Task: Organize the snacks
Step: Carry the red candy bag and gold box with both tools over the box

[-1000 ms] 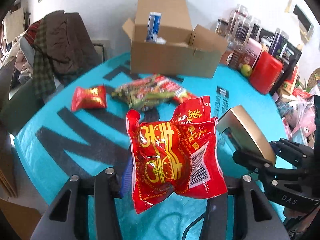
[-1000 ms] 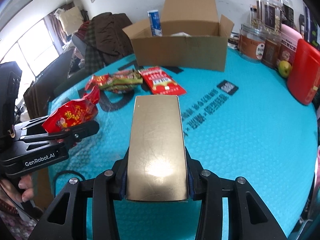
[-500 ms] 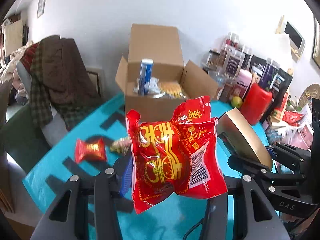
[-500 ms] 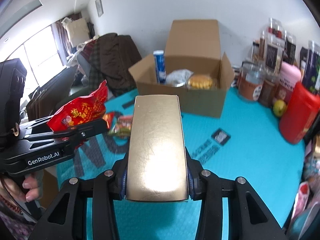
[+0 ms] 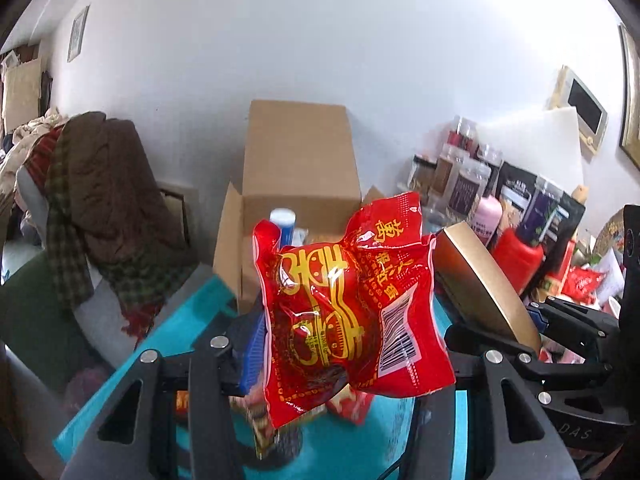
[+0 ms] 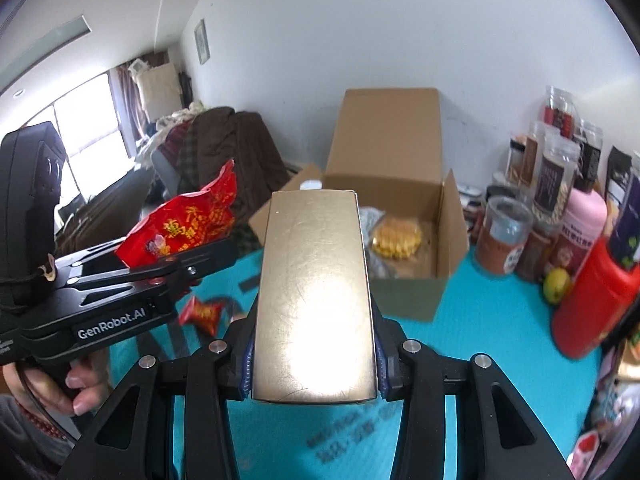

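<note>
Yellow snack (image 6: 396, 236) inside cardboard box (image 6: 412, 292)

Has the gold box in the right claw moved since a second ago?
Yes. The gold box has been lifted and carried toward the cardboard box, whose contents now show beyond it.

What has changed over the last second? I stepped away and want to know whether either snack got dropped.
Neither was dropped. Both hand-held grippers have risen and moved toward the open cardboard box, whose contents now show. The left hand-held gripper still grips the red foil snack packet; the right hand-held gripper still clamps the gold rectangular box. Loose packets remain on the teal table mat.
</note>
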Available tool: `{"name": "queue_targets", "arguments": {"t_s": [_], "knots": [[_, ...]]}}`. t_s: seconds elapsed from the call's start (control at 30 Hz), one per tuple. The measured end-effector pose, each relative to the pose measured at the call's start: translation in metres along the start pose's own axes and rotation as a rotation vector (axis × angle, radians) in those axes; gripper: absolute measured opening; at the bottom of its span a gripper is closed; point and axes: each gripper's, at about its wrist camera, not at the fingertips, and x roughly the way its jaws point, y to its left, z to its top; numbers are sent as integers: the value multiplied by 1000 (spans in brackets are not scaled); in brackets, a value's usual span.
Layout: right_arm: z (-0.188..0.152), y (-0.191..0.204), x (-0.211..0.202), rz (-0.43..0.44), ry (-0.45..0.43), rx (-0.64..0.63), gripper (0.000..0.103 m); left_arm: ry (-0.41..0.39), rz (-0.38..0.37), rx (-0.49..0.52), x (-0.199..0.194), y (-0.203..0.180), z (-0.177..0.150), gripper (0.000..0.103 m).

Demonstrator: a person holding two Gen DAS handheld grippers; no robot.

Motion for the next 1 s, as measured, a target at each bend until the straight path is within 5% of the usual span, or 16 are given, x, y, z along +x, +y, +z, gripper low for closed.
{"name": "queue_targets", "arguments": {"t_s": [0.67,1.0], "knots": [[98,-62,60,-35,-127,-14,43,-118,-16,-21,84,-8,102,48],[109,-103,98,-21,-111,66,43,-58,-25,-30,137,-16,112,48]]}}
